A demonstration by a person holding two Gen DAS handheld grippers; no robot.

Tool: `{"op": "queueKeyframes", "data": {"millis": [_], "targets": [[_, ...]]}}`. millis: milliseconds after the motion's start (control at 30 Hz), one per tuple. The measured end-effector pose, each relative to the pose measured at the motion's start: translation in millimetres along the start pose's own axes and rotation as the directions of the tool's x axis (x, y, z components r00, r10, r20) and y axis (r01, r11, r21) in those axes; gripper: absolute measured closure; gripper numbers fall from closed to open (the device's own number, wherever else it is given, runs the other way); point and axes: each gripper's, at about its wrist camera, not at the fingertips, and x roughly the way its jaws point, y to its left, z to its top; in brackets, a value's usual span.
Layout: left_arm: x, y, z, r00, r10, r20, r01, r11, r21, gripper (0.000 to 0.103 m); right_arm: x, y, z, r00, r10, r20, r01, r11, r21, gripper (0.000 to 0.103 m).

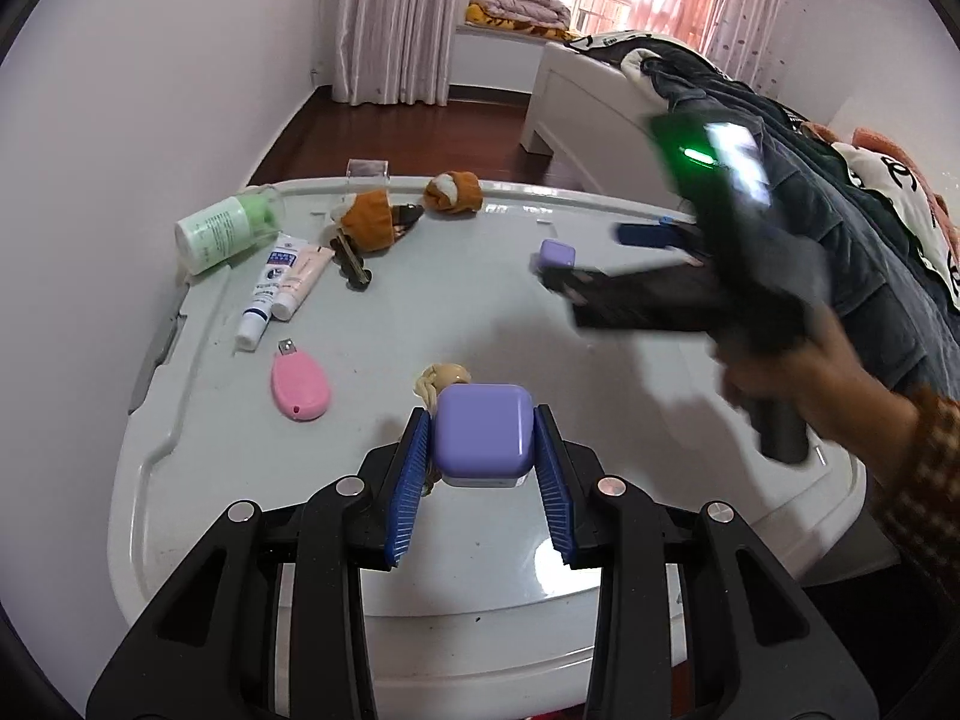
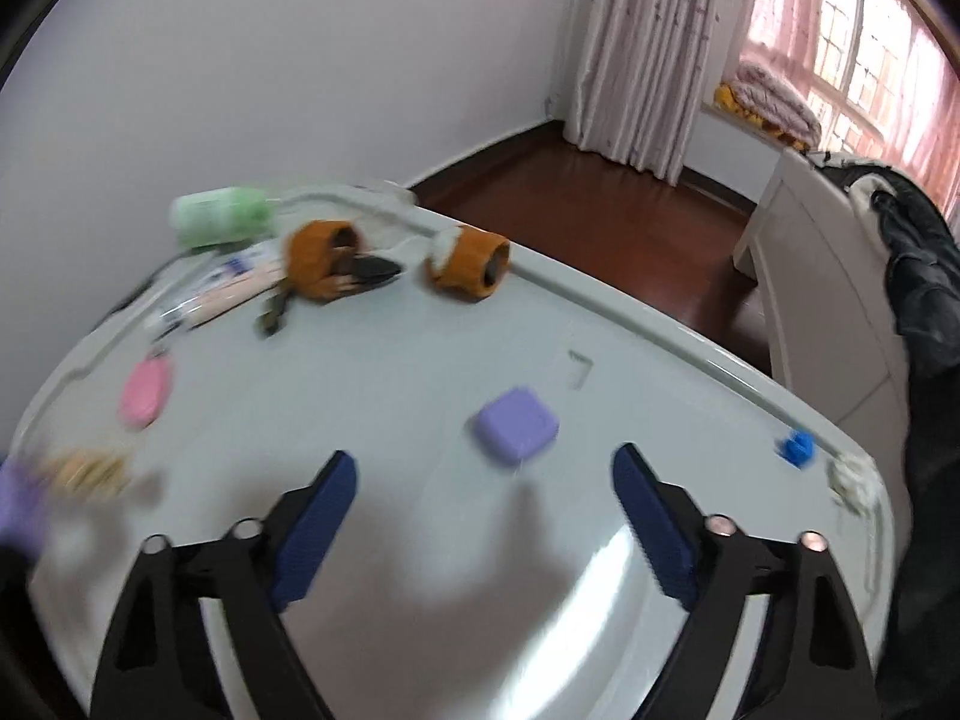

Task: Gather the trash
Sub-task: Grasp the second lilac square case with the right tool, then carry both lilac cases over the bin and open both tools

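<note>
At lower centre of the left wrist view, a purple case [image 1: 483, 435] is clamped by the left gripper [image 1: 483, 468] above the grey lid [image 1: 198, 480]. Low in the right wrist view, the right gripper [image 2: 483, 531] is held open, nothing between its pads; a second purple case [image 2: 517, 425] lies just beyond, at frame centre.

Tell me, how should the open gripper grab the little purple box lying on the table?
The little purple box lies flat on the table, clear of other things. Probably best: bring the right gripper down from above and close the jaws on two opposite flat sides, not its rounded corners.
</note>
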Motion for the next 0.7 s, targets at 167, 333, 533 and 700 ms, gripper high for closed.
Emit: {"op": "queueKeyframes", "data": {"millis": [167,333,533,700], "targets": [[1.4,4.7,-2.4,1.0,-0.007,-0.013,0.007,1.0,-0.007,0.069,37.0,1.5,12.1,0.998,-0.021,-0.055,0.02,1.0,-0.017,0.056],[-1.7,6.3,-2.0,1.0,-0.018,-0.016,0.018,1.0,-0.017,0.069,31.2,4.4,5.9,0.998,0.0,-0.061,-0.001,1.0,-0.018,0.065],[-2.3,3.9,-1.2,0.999,-0.032,-0.018,0.031,0.999,-0.014,0.069,-1.0,4.0,-1.3,0.999,0.041,-0.02,-0.04,0.999,0.02,0.065],[-7.8,-1.4,-4.1,0.997,-0.072,-0.024,0.072,0.997,-0.004,0.069,-54.0,12.2,-18.2,0.997,0.065,0.028,-0.067,0.997,0.045,0.065]]}}
